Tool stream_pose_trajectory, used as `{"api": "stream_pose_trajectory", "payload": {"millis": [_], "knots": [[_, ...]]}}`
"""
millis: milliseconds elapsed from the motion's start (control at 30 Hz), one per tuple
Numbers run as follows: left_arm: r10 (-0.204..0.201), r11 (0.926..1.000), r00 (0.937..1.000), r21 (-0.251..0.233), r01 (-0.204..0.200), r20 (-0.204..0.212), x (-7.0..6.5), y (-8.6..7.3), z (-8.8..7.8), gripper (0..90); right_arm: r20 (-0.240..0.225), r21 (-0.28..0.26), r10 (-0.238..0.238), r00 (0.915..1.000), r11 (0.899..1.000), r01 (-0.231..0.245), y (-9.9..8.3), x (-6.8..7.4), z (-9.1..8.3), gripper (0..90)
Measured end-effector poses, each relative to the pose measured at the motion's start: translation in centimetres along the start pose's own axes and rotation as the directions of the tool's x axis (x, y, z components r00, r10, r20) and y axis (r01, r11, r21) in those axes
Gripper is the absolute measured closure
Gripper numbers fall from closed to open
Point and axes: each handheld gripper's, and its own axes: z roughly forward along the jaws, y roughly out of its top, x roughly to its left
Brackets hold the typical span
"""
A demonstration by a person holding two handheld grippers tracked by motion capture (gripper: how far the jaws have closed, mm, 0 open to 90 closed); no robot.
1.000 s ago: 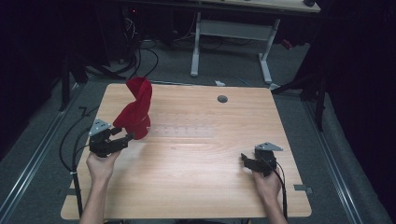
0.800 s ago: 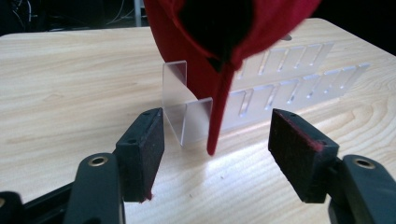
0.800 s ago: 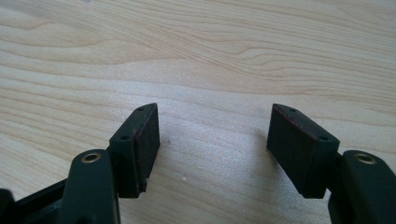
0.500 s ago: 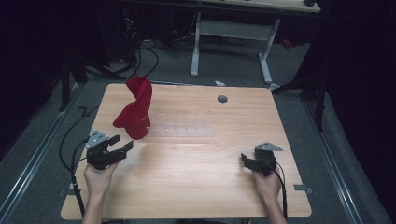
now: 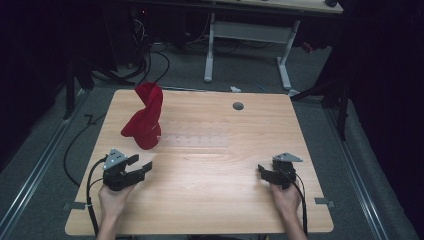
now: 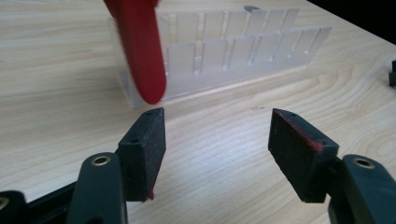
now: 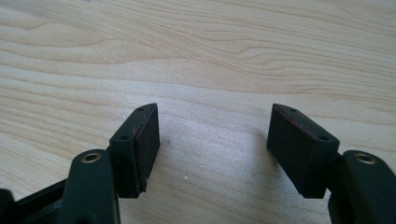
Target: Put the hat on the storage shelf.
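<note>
The red cloth point(image 5: 145, 120) stands just beyond the left gripper point(image 5: 139, 166), whose jaws gape empty.

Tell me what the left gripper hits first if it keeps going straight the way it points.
Probably the clear slotted rack, dead ahead of the open left gripper, with bare table between. The red twisted piece hangs just left of that line and might brush its left side first; depth is unclear.

One red cloth point(image 5: 145, 120), one clear rack point(image 5: 195, 140), two grippers, one table point(image 5: 210, 210)
</note>
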Motion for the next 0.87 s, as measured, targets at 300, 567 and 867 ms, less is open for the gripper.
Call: {"api": "stream_pose_trajectory", "payload": {"millis": [300,567,867], "knots": [[0.034,0.9963,0.9993,0.079,-0.033,-0.012,-0.4,-3.1,1.4,35.9,0.0,0.0,0.0,1.0,1.0,0.0,0.0,0.0,0.0,34.6],[0.121,0.9842,0.9879,0.142,-0.106,-0.098,0.4,-5.4,3.3,35.3,0.001,0.0,0.001,1.0,1.0,-0.001,0.0,0.0,0.0,34.6],[0.175,0.9743,0.9755,0.166,-0.152,-0.133,0.7,-6.3,3.7,30.6,0.001,0.0,0.002,1.0,1.0,-0.002,0.0,0.1,0.0,34.6]]}}
